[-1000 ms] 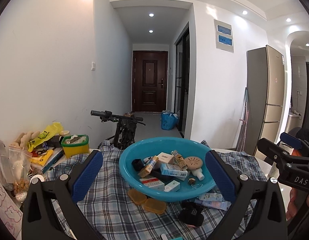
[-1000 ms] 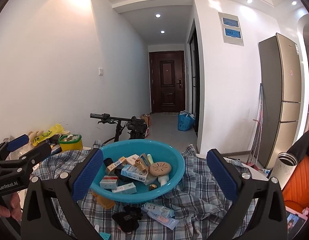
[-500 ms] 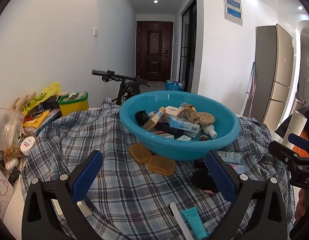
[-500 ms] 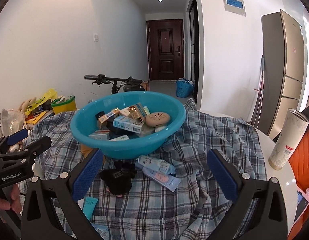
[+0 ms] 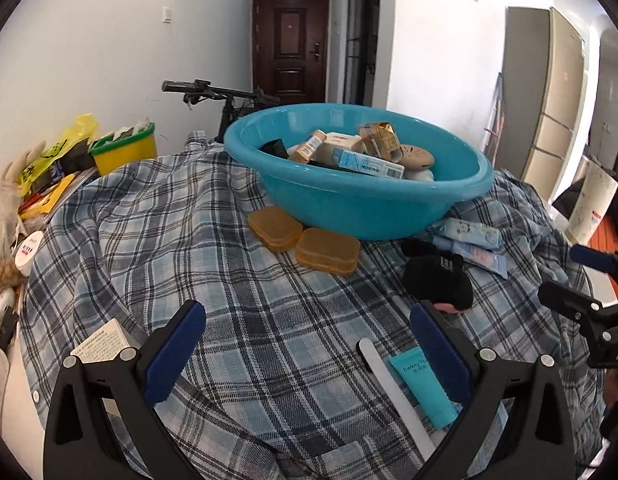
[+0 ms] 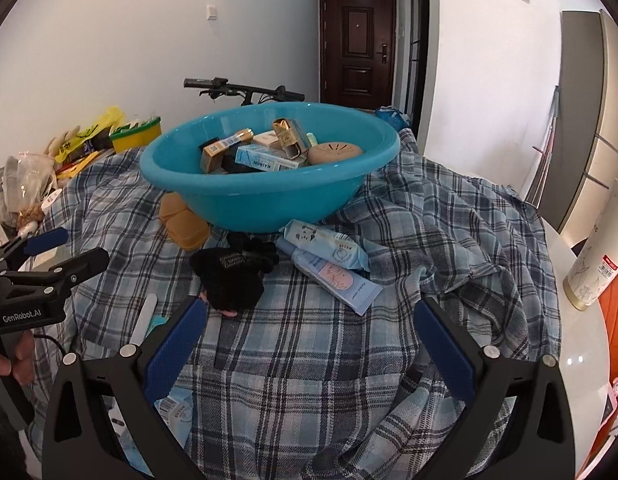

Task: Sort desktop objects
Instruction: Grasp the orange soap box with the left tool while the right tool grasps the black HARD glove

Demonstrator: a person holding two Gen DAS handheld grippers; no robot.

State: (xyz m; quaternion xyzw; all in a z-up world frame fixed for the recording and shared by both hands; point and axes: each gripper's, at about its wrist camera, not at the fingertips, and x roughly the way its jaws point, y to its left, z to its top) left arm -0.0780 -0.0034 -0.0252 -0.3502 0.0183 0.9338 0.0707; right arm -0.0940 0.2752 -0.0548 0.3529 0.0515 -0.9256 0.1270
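- Left wrist view: the left gripper (image 5: 307,344) hung empty, jaws wide apart, over bare plaid cloth (image 5: 181,240). The basin (image 5: 361,196) sat ahead, already holding boxes; two amber cases (image 5: 301,240) touched its base. The teal tube (image 5: 423,386) by the right finger looked the likeliest next pick.
- Right wrist view: the right gripper (image 6: 309,344) was likewise spread and empty, with the glove (image 6: 233,276) and pale tubes (image 6: 329,264) just ahead. Open cloth lay between; the table edge and cup (image 6: 599,248) stood rightward.

Black left gripper body (image 6: 25,312): "GenRobot.AI". Turquoise squeeze tube (image 5: 423,386), at 5 o'clock of plaid cloth: "Beauty". Other print illegible.
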